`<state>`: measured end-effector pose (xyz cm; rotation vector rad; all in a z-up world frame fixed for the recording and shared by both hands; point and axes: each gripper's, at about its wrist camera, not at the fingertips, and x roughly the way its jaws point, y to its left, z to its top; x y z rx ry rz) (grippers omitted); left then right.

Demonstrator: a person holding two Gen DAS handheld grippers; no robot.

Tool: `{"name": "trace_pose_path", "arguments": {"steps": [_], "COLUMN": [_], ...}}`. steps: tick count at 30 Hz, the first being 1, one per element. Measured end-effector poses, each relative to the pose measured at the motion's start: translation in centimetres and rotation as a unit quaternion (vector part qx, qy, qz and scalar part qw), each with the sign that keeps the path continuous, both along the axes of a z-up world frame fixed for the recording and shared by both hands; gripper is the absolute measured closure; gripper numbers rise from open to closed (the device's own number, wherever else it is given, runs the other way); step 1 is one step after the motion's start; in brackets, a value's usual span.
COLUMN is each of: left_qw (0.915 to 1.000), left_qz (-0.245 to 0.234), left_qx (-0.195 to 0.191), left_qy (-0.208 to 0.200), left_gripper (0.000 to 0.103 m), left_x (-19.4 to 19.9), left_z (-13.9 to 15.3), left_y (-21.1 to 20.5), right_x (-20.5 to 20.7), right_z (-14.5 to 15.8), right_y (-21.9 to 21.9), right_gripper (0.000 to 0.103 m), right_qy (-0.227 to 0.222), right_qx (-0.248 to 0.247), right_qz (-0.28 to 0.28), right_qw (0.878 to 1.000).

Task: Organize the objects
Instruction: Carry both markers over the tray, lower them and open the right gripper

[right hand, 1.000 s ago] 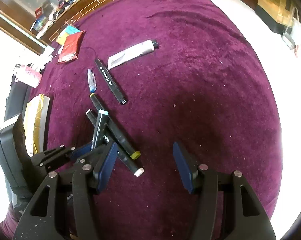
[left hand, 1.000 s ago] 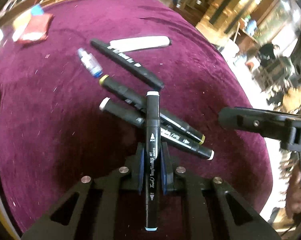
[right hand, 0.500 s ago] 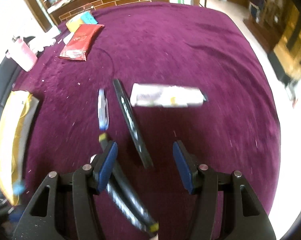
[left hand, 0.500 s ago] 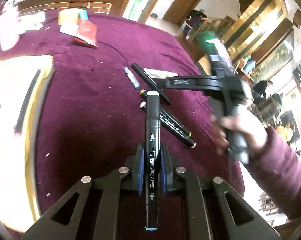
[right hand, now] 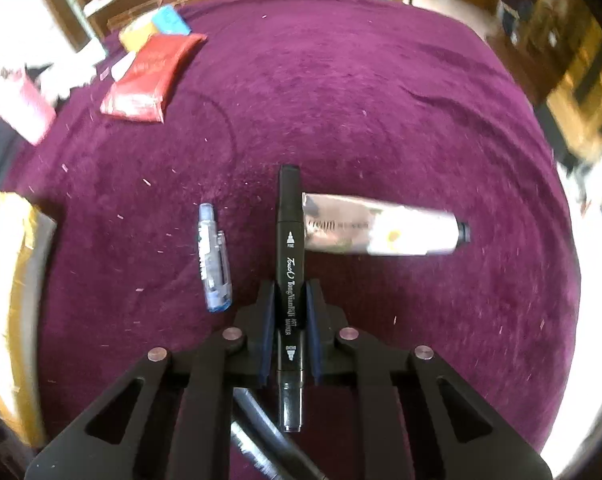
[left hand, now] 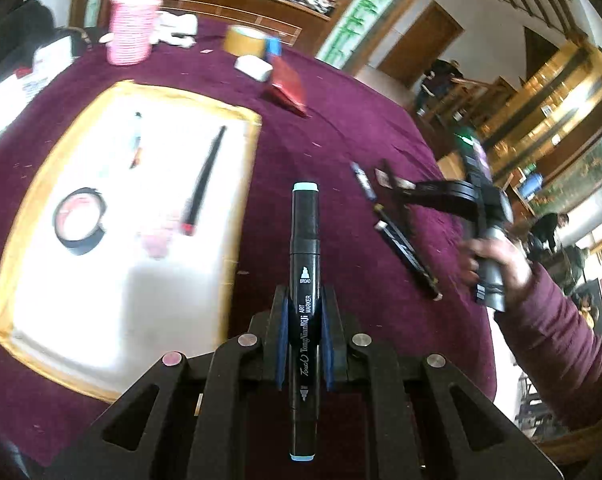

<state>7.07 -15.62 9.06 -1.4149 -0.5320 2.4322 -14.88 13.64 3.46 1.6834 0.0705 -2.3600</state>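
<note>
Purple velvet cloth (right hand: 381, 100) covers the round table, with shelves and a doorway blurred behind it. At the left of the left wrist view sits a gold-rimmed tray (left hand: 5, 272), already holding a round compact (left hand: 79, 220) and a thin black pencil (left hand: 205, 180), so it looks like the collecting place for loose items. Centre frame, the left gripper (left hand: 305, 344) pinches a pale-blue-capped art marker (left hand: 305, 264) lengthwise between its pads, held above the cloth just right of the tray, probably on its way in. Right of that, two more markers (left hand: 409, 252) lie on the cloth beside the person's right hand (left hand: 497, 260). In the right wrist view, a clear-barrelled pen (right hand: 215, 260) lies left of centre; the right gripper (right hand: 289, 328) is pressed together on a black art marker (right hand: 289, 280), gripped mid-barrel so it balances. A silvery tube (right hand: 381, 228) rests just behind it to the right, not yet collected.
</note>
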Motion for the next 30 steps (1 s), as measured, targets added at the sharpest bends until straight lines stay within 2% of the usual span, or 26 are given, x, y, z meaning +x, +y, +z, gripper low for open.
{"name": "trace_pose_path", "arguments": {"steps": [4,8,14,18,25,30], "left_qw": [0.9996,0.9986,0.9974,0.9968,0.9959,0.9947], "left_qz": [0.024,0.04,0.036,0.023,0.0,-0.012], "left_qx": [-0.004,-0.012,-0.032,-0.036,-0.014,-0.02], "left_qy": [-0.012,-0.031,-0.054,-0.068,-0.09,-0.1], "left_gripper": [0.092,0.092,0.092,0.092,0.092,0.092], "left_x": [-0.4,-1.0,-2.2,-2.3,-3.8,-5.2], "left_z": [-0.7,-1.8,-3.0,-3.7,-5.7,-6.9], "left_y": [-3.9,-7.1,-9.7,-11.1,-11.9,-11.3], "right_x": [1.6,4.0,8.4,11.0,14.3,15.3], "right_z": [1.9,3.9,5.6,5.2,2.7,1.4], "right_y": [0.8,-1.0,-8.1,-12.8,-19.0,-21.4], "right_gripper": [0.091,0.091,0.091,0.091,0.091,0.09], "right_qy": [-0.009,-0.017,-0.033,-0.053,-0.084,-0.084], "right_qx": [-0.058,-0.111,-0.157,-0.178,-0.179,-0.148], "right_qz": [-0.03,-0.032,0.007,0.03,0.044,0.036], "right_qw": [0.998,0.993,0.987,0.982,0.979,0.985]}}
